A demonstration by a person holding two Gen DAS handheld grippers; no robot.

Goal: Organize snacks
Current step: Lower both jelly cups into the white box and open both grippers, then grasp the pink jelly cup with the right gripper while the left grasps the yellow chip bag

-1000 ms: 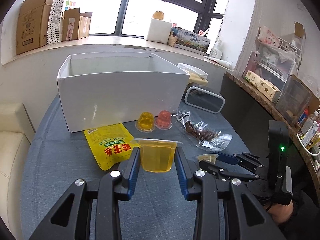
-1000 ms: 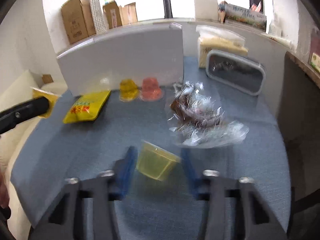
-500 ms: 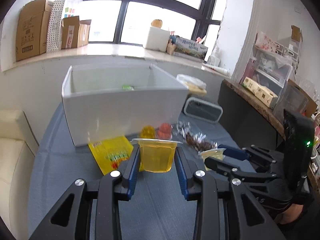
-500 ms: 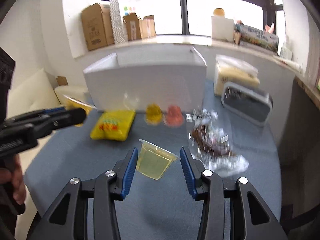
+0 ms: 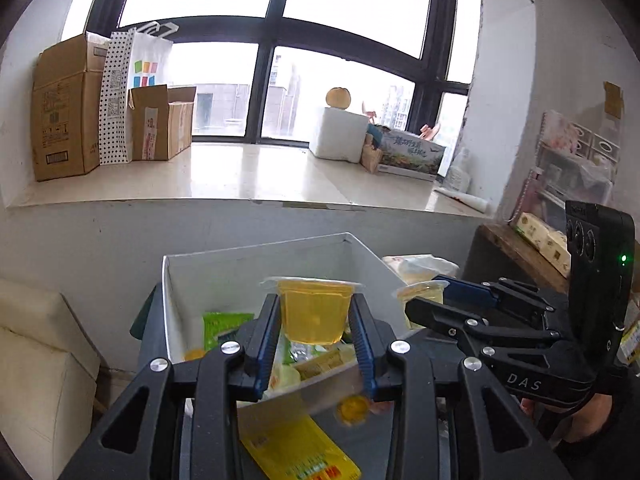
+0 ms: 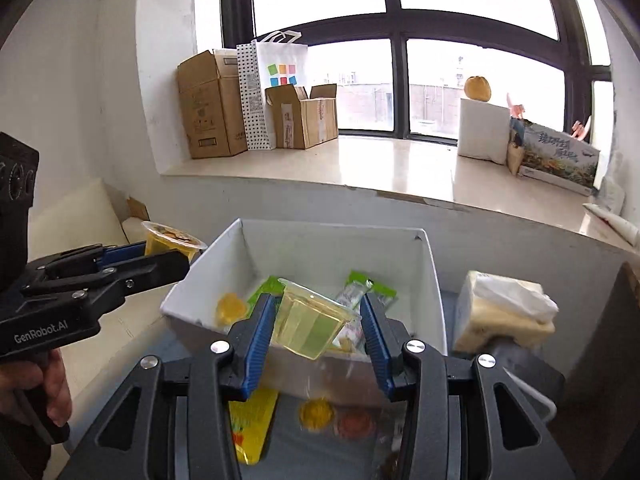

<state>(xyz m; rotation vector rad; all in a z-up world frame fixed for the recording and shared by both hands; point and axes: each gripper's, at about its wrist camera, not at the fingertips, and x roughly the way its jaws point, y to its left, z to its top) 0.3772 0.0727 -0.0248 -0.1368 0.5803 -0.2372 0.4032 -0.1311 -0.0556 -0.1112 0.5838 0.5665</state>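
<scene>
Both grippers have risen from the tabletop since a second ago and are now hanging over the open white box point(image 5: 256, 276), each carrying a jelly cup. The left gripper point(image 5: 314, 330) is clamping an amber jelly cup point(image 5: 312, 312) upright between its blue ribbed pads, above the box's interior. The right gripper point(image 6: 318, 330) is pinching a paler yellow cup point(image 6: 312, 326), tilted, over the box's near wall point(image 6: 200, 312).

The left wrist view is showing the right gripper from the side, with its cup poking past the fingers, and shelving along the right wall. The right wrist view is showing the left gripper's side instead, plus a tissue pack point(image 6: 504, 312) just beside the box, which the other view only partly catches.

Two clear plastic cups are being held, one per gripper. Inside the box, green packets point(image 6: 372, 286) and one small yellow jelly point(image 6: 230, 306) are lying on the bottom. Outside it, on the grey cloth, one glossy yellow pouch point(image 5: 296, 452) and two small dome jellies, yellow point(image 6: 316, 414) and orange point(image 6: 356, 424), are lying near the front wall. Three brown cardboard cartons point(image 6: 212, 104) are standing on the pale polished sill.
</scene>
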